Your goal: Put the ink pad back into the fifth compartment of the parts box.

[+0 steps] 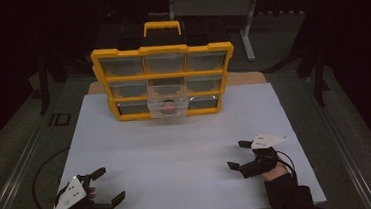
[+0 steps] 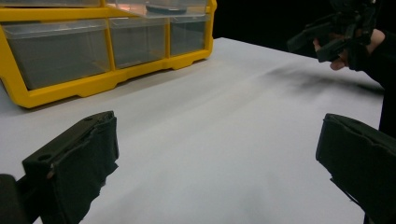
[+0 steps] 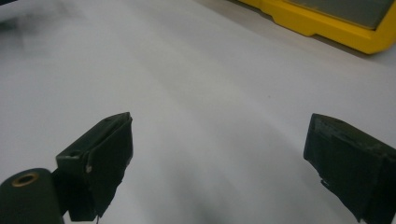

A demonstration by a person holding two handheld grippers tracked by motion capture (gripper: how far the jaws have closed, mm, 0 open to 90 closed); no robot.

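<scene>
A yellow drawer cabinet (image 1: 164,78) with clear drawers stands upright at the far middle of the white table (image 1: 177,155). One clear drawer (image 1: 167,102) in its lower middle is pulled out, with a red object (image 1: 168,107) inside. My left gripper (image 1: 109,184) is open at the near left corner, nothing between its jaws. My right gripper (image 1: 238,154) is open at the near right, also holding nothing. In the left gripper view the cabinet (image 2: 93,51) is at upper left and the right gripper (image 2: 322,39) at upper right. The right gripper view catches the cabinet's yellow base (image 3: 327,25).
A black cable (image 1: 41,181) loops off the table's left edge. Behind the cabinet stand dark equipment and a grey metal stand (image 1: 247,24). A wooden board edge (image 1: 246,78) lies beneath the cabinet. Bare white table stretches between the grippers and the cabinet.
</scene>
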